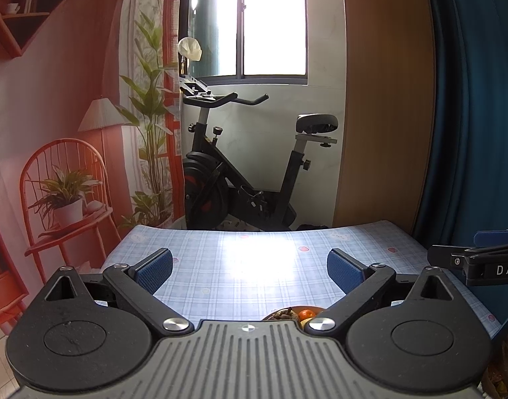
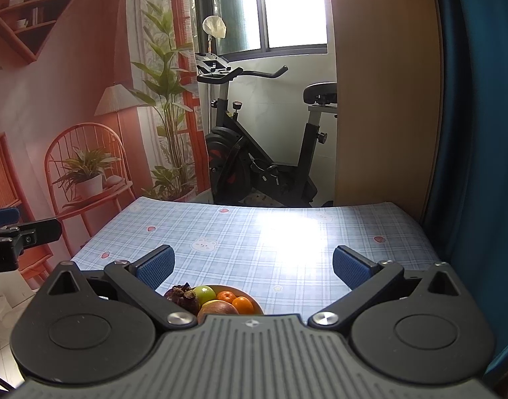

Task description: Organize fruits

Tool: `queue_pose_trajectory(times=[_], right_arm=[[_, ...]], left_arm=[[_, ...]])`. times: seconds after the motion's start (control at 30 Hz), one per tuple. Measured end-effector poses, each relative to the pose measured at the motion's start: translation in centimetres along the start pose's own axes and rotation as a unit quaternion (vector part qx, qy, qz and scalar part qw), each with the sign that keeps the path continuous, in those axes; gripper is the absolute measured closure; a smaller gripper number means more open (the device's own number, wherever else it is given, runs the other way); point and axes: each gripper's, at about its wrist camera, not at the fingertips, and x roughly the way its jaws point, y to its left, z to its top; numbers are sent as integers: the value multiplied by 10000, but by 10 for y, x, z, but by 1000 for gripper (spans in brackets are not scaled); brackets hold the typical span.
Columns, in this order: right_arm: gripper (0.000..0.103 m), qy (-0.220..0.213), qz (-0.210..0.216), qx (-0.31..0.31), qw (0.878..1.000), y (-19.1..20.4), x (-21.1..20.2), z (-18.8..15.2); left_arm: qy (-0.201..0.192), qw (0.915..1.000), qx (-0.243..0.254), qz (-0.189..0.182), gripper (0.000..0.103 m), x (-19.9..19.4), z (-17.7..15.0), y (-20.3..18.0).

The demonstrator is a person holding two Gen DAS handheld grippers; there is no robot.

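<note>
A wooden bowl (image 2: pixel 254 303) of fruit sits at the near edge of the table, partly hidden under my right gripper body. In it I see dark mangosteens (image 2: pixel 182 294), a green apple (image 2: pixel 204 292), two oranges (image 2: pixel 242 303) and a reddish-yellow fruit (image 2: pixel 217 307). My right gripper (image 2: pixel 254 267) is open and empty, held above and just behind the bowl. My left gripper (image 1: pixel 250 271) is open and empty; only a sliver of the bowl with an orange (image 1: pixel 305 314) shows below it. The right gripper shows at the left view's right edge (image 1: pixel 476 259).
The table (image 2: pixel 287 232) has a blue plaid cloth with a bright glare patch. An exercise bike (image 2: pixel 254 153) stands beyond its far edge. A printed backdrop (image 2: pixel 71 99) hangs at left, a wooden panel (image 2: pixel 387 99) and blue curtain (image 2: pixel 480 133) at right.
</note>
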Motion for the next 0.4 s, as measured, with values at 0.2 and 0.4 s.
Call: queue_pose_trajectory(times=[0.2,0.4], right_arm=[[0,5,0,12,10000,-2,0,0],[0,16,0,10,10000,-5,0,-1]], left_arm=[[-16,10000,-15,-2,2,0,1,1],[-8,10000,-47,0,2,2,0,1]])
